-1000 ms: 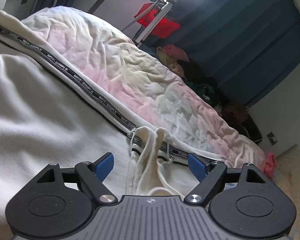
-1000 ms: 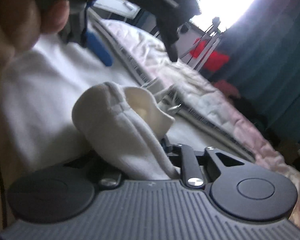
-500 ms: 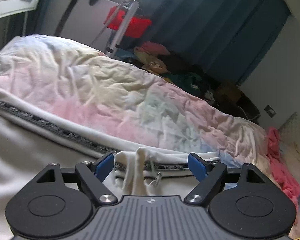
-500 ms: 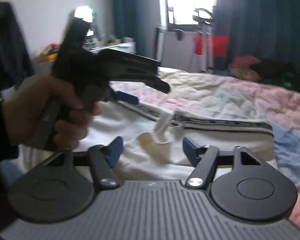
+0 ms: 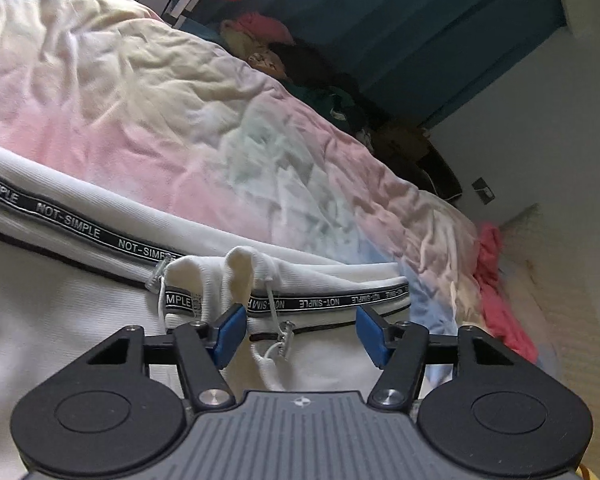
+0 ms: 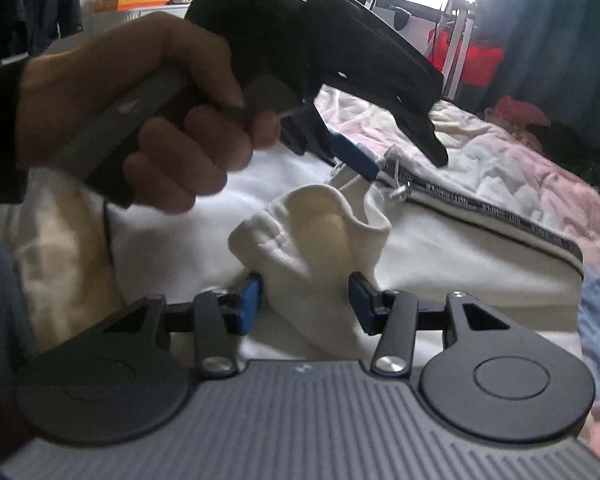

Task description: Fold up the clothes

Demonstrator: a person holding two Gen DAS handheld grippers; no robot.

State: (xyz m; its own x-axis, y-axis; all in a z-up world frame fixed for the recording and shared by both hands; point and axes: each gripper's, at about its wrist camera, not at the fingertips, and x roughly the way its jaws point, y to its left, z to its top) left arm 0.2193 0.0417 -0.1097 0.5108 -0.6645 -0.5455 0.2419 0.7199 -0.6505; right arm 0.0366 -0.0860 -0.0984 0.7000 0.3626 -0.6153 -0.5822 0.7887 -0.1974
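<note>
A white garment [image 5: 52,320] with a black "NOT-SIMPLE" band [image 5: 328,302] lies on the bed. Its bunched waistband corner and drawstring [image 5: 278,344] sit just ahead of my left gripper [image 5: 300,334], which is open over the band. In the right wrist view my right gripper [image 6: 304,300] is open, its pads on either side of a raised white fold of the garment [image 6: 312,232] without pinching it. The left gripper [image 6: 352,160] shows there too, held by a hand just beyond the fold.
A crumpled pastel pink, yellow and blue bedsheet [image 5: 220,120] covers the bed behind the garment. A pile of clothes [image 5: 300,64] lies along dark teal curtains [image 5: 440,32]. A pink cloth [image 5: 496,280] hangs off the bed's far corner.
The right gripper let go of the white fold and opened, then came back around it. The left gripper swung about and settled lower over the waistband corner, staying open.
</note>
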